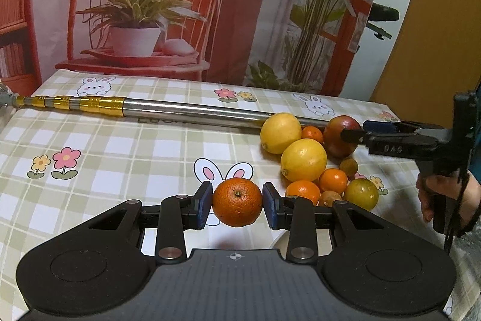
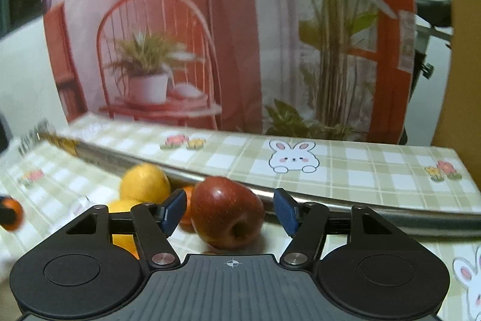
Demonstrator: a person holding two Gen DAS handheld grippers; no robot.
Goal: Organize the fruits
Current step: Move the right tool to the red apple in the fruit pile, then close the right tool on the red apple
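Orange fruit sits clamped between the blue pads of the left gripper, held just above a table covered in a green-checked cloth printed with rabbits and flowers. This orange is well apart from the rest of the fruit, out over open cloth to the left of the pile.

To the right, most fruit is heaped together against a long metal pole that lies across the table: two lemons, several small oranges, a yellow-green fruit, a small brownish one and a red apple. No bowl or tray shows in either view, so where the sorted fruit is meant to go cannot be told. By this judgement the task is early: one fruit lifted out, the heap nearly whole.

The right gripper, held by a hand at the right edge, reaches into the heap at the apple. Its jaws stand apart on either side of the apple, with a clear gap at the right pad and the left pad just beside the skin; they do not press it. The apple lies tilted on the cloth, touching the pole behind.
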